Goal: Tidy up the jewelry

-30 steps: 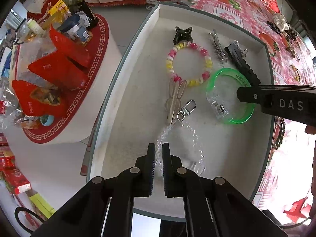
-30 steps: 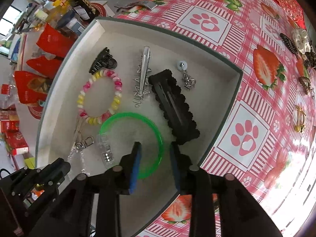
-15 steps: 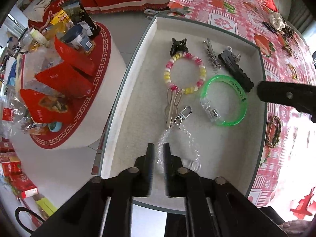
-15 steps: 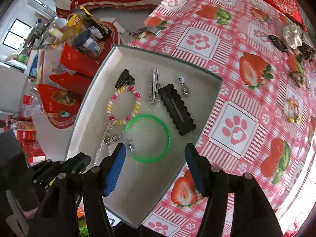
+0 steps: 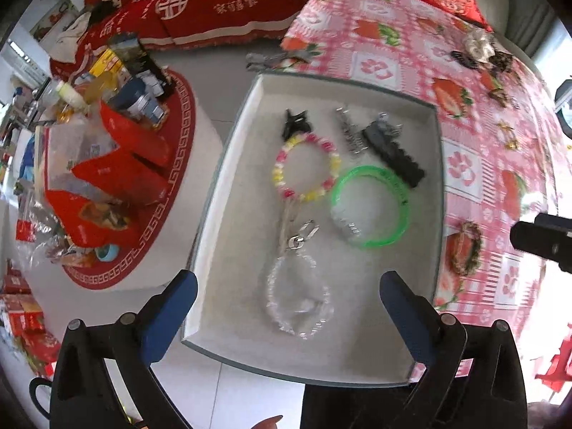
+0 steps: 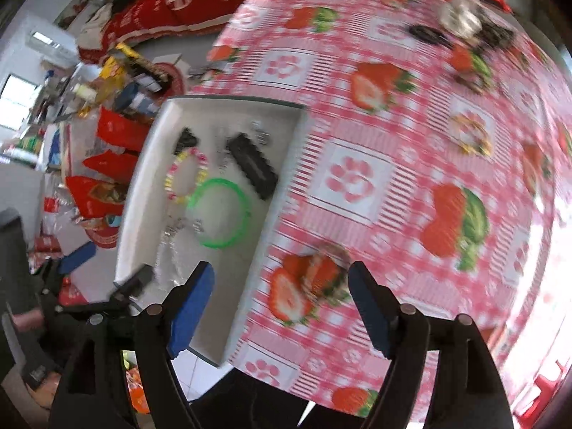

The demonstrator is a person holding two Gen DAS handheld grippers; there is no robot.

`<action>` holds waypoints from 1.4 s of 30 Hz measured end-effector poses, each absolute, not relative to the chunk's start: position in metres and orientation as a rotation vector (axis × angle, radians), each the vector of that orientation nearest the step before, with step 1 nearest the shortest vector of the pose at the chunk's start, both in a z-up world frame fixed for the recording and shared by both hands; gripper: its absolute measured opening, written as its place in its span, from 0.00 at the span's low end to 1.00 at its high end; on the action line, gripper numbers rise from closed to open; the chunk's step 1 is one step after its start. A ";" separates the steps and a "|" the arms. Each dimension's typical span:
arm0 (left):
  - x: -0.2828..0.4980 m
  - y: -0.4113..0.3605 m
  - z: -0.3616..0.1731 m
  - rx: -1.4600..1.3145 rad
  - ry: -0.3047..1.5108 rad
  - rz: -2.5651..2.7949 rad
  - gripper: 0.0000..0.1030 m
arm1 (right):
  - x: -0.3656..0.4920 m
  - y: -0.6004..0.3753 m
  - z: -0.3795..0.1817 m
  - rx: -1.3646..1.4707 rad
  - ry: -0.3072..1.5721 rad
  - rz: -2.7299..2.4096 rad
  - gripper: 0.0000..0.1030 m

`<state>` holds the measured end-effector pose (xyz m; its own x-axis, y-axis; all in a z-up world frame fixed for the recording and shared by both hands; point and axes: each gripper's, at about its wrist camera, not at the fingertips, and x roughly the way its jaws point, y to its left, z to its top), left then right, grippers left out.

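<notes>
Step in hand, by my reading: fetching next loose piece from desk (image 6: 411,186) into tray (image 5: 438,164).

Left tongs (image 5: 287,298) released, jaws wide, hovering above clear bead bracelet (image 5: 298,296) lying at tray's near end. Green bangle (image 5: 370,205), pastel bead bracelet (image 5: 305,168), black clips further in.

Right tongs (image 6: 282,293) released, empty, over strawberry cloth, flower-ring bracelet (image 6: 327,280) between jaws, just outside tray's right wall.

Next move likely calls for lowering, clenching on ring, lifting over wall.

Room: bare tray floor at near right corner; more trinkets (image 6: 468,134) far across desk. View blurred.
</notes>
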<state>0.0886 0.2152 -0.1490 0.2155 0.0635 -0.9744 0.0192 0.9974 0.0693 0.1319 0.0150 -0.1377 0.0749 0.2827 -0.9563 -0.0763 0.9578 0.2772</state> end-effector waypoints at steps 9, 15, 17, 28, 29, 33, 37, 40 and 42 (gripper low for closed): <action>0.090 0.153 -0.133 0.149 1.331 -0.140 1.00 | 0.105 -0.062 -0.149 0.258 1.496 0.077 0.86; 0.095 0.108 -0.127 0.196 1.333 -0.187 1.00 | 0.106 -0.089 -0.144 0.298 1.464 0.059 0.87; 0.098 0.096 -0.126 0.211 1.335 -0.189 1.00 | 0.110 -0.096 -0.143 0.300 1.447 0.065 0.87; 0.101 0.032 -0.140 0.208 1.410 -0.170 1.00 | 0.128 -0.159 -0.140 0.271 1.434 0.086 0.87; 0.101 0.027 -0.141 0.209 1.416 -0.164 1.00 | 0.130 -0.165 -0.140 0.267 1.441 0.087 0.87; 0.097 0.015 -0.148 0.196 1.432 -0.128 1.00 | 0.137 -0.186 -0.144 0.256 1.486 0.104 0.87; 0.094 0.013 -0.153 0.156 1.439 -0.089 1.00 | 0.143 -0.201 -0.153 0.235 1.517 0.118 0.87; 0.093 0.015 -0.157 0.123 1.447 -0.059 1.00 | 0.147 -0.209 -0.158 0.223 1.526 0.132 0.87; 0.092 0.017 -0.160 0.104 1.449 -0.041 1.00 | 0.149 -0.212 -0.161 0.222 1.528 0.140 0.87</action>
